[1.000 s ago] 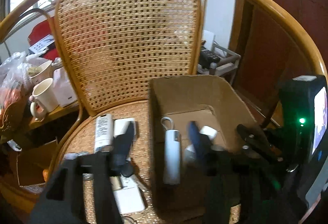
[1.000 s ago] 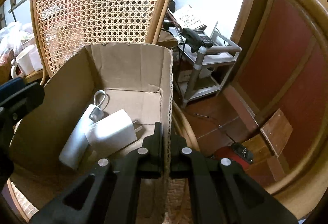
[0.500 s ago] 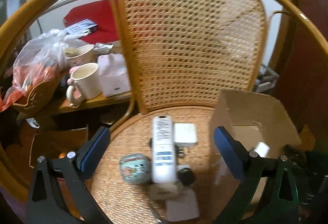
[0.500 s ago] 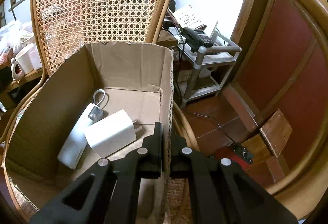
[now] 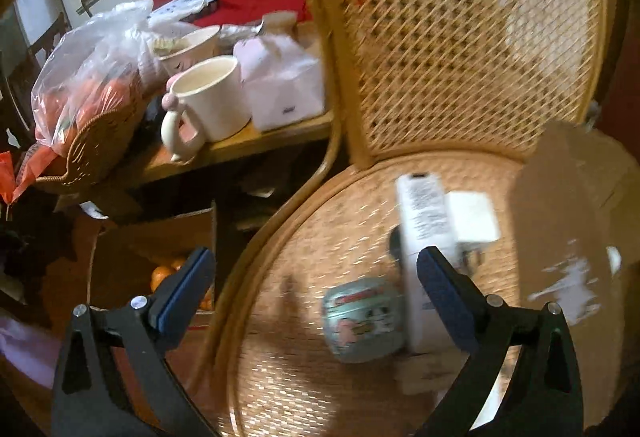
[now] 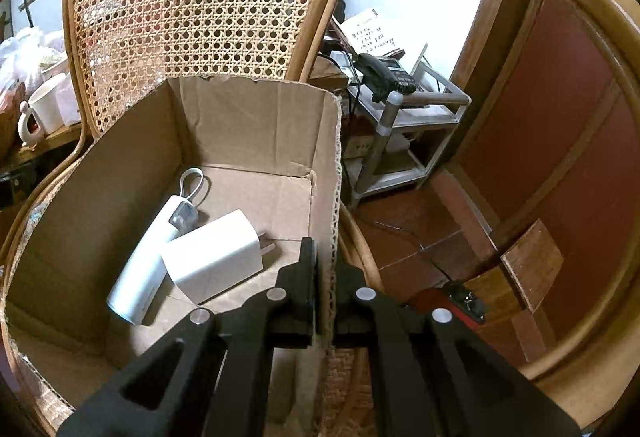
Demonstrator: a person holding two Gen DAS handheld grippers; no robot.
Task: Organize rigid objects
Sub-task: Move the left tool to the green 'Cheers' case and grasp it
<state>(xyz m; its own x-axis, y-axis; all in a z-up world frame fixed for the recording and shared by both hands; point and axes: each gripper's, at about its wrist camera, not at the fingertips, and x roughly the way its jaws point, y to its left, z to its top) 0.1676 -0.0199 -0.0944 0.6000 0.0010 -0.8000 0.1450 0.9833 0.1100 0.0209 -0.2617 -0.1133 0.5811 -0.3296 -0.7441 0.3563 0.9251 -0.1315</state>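
Note:
My left gripper [image 5: 314,291] is open wide above the rattan chair seat [image 5: 320,229], with nothing between its fingers. Under it, blurred, lie a round teal tin [image 5: 362,319], a long white box [image 5: 426,233] and a white square adapter [image 5: 476,217]. The cardboard box [image 5: 560,197] stands on the seat to their right. My right gripper [image 6: 326,277] is shut on the right wall of the cardboard box [image 6: 256,117]. Inside the box lie a white cylinder with a loop [image 6: 148,261] and a white charger [image 6: 212,255].
Left of the chair, a side table [image 5: 248,145] carries a white mug [image 5: 208,101], a tissue box [image 5: 284,85] and a bag of oranges [image 5: 84,85]. A carton of oranges [image 5: 160,273] sits below. A metal rack [image 6: 400,117] with a phone stands right of the chair.
The left gripper swung left, away from the cardboard box to the loose things on the seat, and its jaws widened. The right gripper stayed pinched on the box wall.

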